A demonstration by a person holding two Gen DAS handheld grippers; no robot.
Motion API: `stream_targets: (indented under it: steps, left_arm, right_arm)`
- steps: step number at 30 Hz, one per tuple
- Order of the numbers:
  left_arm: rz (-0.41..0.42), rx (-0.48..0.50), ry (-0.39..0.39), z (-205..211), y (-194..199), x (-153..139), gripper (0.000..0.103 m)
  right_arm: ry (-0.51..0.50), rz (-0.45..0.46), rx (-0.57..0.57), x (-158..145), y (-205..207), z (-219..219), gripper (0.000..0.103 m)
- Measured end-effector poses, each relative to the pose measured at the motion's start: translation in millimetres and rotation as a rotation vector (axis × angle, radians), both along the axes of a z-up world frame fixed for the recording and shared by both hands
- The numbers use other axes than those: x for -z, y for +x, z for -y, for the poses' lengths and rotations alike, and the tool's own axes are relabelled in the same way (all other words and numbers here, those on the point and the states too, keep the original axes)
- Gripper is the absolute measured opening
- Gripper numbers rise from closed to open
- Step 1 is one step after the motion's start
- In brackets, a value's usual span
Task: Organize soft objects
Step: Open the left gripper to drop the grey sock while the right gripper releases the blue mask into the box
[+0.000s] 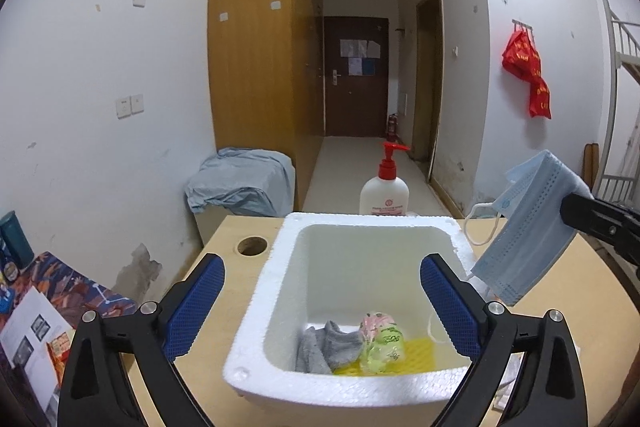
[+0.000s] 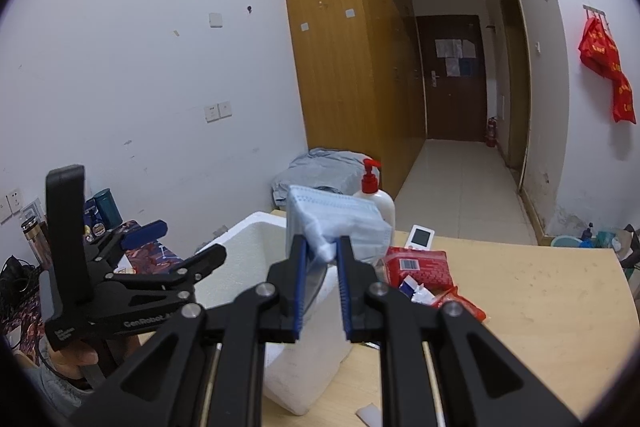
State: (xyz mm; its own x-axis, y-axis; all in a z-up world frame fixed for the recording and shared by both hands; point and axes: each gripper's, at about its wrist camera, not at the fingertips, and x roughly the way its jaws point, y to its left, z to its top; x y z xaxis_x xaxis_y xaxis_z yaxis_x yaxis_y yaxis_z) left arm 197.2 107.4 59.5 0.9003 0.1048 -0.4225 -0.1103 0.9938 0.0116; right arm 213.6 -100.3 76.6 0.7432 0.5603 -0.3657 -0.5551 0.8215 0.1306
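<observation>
1. Currently the right gripper (image 2: 322,253) is clamped on a light blue face mask (image 2: 336,223), its blue pads pinching one bunched corner while the rest of the mask hangs free.
2. Seen from the left wrist, the mask (image 1: 528,223) hangs in the air at the right rim of the white foam box (image 1: 256,307), above the counter (image 1: 224,311).
3. Meanwhile the left gripper (image 1: 322,307) is spread wide with nothing between its pads, one finger on either side of the box's near half.
4. Inside the box, at its near end, lie a grey sock (image 1: 328,347), a green and pink soft bundle (image 1: 380,343) touching it, and a yellow mat (image 1: 416,353) under both.
5. Beyond the box's far edge stands a white pump bottle (image 1: 384,191).
6. Red packets (image 2: 420,267) lie on the counter just right of the box.
</observation>
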Motion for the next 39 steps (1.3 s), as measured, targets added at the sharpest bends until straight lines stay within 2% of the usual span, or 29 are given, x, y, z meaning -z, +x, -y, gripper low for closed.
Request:
stream_targets:
  steps: [10,19,34,35,37,39]
  left_arm:
    - [0.061,-0.062,-0.008,-25,-32,-16,0.099]
    - [0.093,-0.148,-0.002,-54,-52,-22,0.103]
    - [0.070,-0.174,-0.025,-73,-56,-11,0.103]
    - [0.070,-0.175,-0.027,-73,-56,-11,0.103]
    - [0.070,-0.176,-0.034,-74,-56,-11,0.103]
    - [0.069,-0.175,-0.038,-75,-56,-11,0.103]
  right_arm:
    - [0.007,0.004,-0.042,-2,3,-20,0.018]
    - [-0.004,-0.039,-0.085,7,16,-48,0.018]
    - [-0.055,-0.095,-0.084,24,27,-75,0.018]
    - [-0.061,-0.093,-0.079,23,27,-75,0.021]
    - [-0.073,-0.082,-0.067,22,25,-77,0.039]
    - [-0.068,-0.078,-0.065,21,24,-77,0.066]
